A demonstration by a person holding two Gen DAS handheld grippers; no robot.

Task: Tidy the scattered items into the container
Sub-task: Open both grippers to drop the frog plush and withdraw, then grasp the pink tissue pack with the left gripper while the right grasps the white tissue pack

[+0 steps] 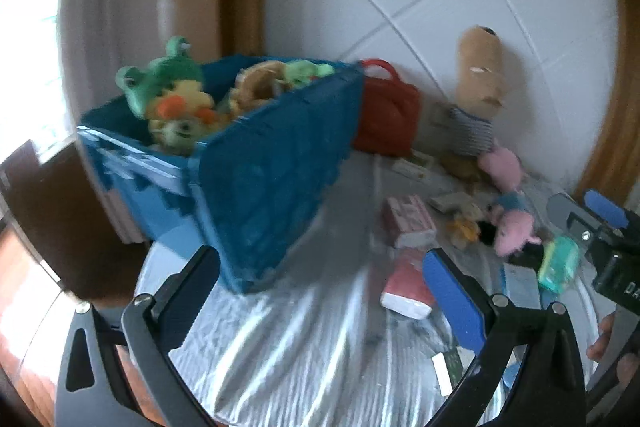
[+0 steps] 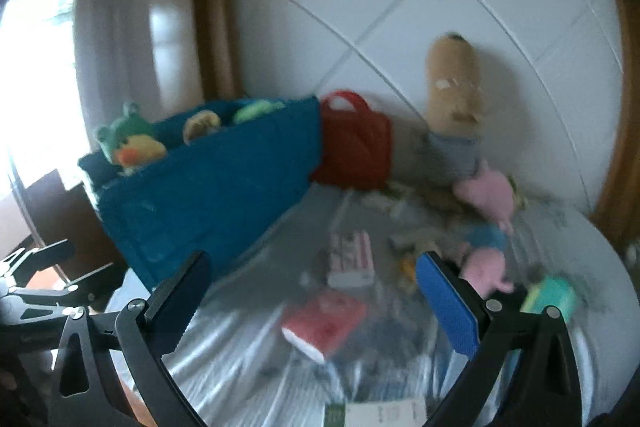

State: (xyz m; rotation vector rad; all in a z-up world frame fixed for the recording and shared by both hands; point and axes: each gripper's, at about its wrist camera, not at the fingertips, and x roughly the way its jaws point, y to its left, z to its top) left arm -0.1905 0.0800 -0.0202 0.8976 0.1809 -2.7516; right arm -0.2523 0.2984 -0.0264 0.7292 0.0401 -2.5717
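Blue bin: stood at the left of the tabletop, already holding a green frog toy and other soft toys. It is seen left of and beyond both hand-held grippers.

Left hand-held gripper: held over the near edge of the tabletop, fingers spread wide, nothing between them. The bin corner lies just beyond its left finger.

Red packet: lies flat on the wrinkled silver cover, directly ahead of the left hand-held gripper, close against the inner side of its blue-padded finger. Its long axis appears to run roughly away from the camera, slightly slanted. In the right wrist view the same packet sits centred between that gripper's open fingers, turned corner-on.

Pink striped packet: lies just beyond the red one, nearer the wall.

Red bag: stands against the wall, touching or just beside the bin's right end.

Brown plush dog: propped upright against the tiled wall, well beyond both grippers.

Pink pig toys: lie near the dog's foot, right of the packets.

Teal box: lies at the right, close to the right hand-held gripper, which is likewise spread open and empty.

Judgement: the red packet is the nearest loose item to either hand; the right one is lined up on it more squarely, while the left is nearer the bin. Blur prevents a finer reading.
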